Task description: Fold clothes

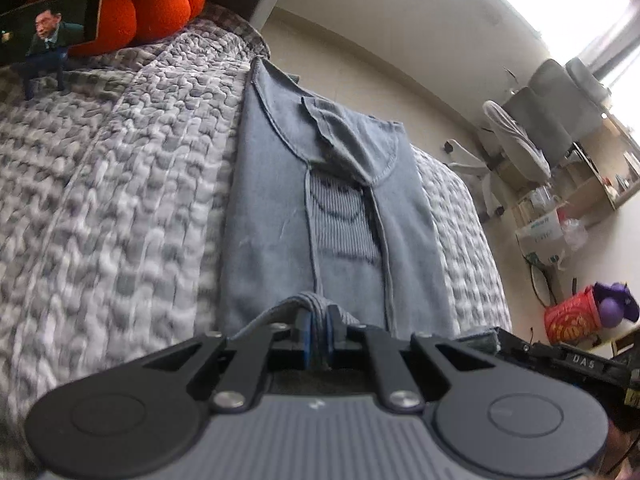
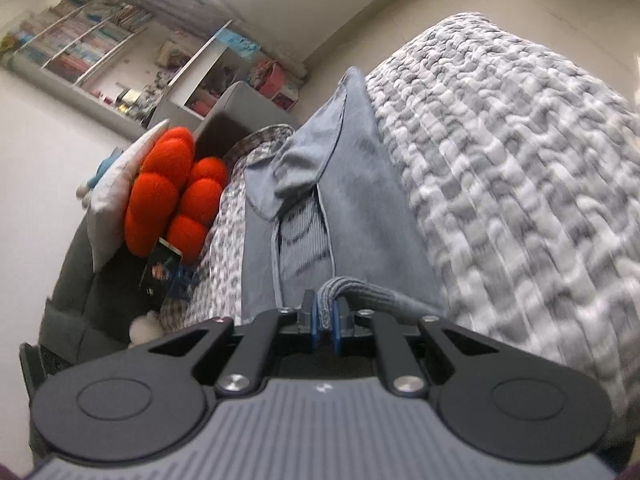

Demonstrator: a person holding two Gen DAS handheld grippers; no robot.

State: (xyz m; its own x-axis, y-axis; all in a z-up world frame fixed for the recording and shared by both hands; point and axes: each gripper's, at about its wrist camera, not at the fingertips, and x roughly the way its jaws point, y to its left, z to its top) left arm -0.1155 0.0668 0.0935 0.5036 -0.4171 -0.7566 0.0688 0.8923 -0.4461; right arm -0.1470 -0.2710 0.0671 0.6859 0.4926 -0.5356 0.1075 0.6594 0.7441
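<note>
A pale blue-grey top [image 1: 272, 208] lies lengthwise on the quilted bed cover, its sides folded inward so a ribbed strip shows down the middle. My left gripper [image 1: 319, 324] is shut on the ribbed near hem, bunched between its blue pads and lifted off the bed. The same top [image 2: 360, 216] stretches away in the right wrist view, collar end far. There my right gripper [image 2: 326, 316] is shut on the thick ribbed hem [image 2: 360, 286], also raised. The right gripper's black body [image 1: 560, 354] shows at the left view's lower right.
The grey and white quilted cover [image 1: 112, 184] spans the bed. An orange ball cushion [image 2: 168, 196] and a phone on a stand [image 1: 52, 24] sit at the head end. Office chairs [image 1: 532, 136], boxes and a red bag [image 1: 572, 318] stand on the floor beside the bed. Bookshelves [image 2: 92, 44] line the wall.
</note>
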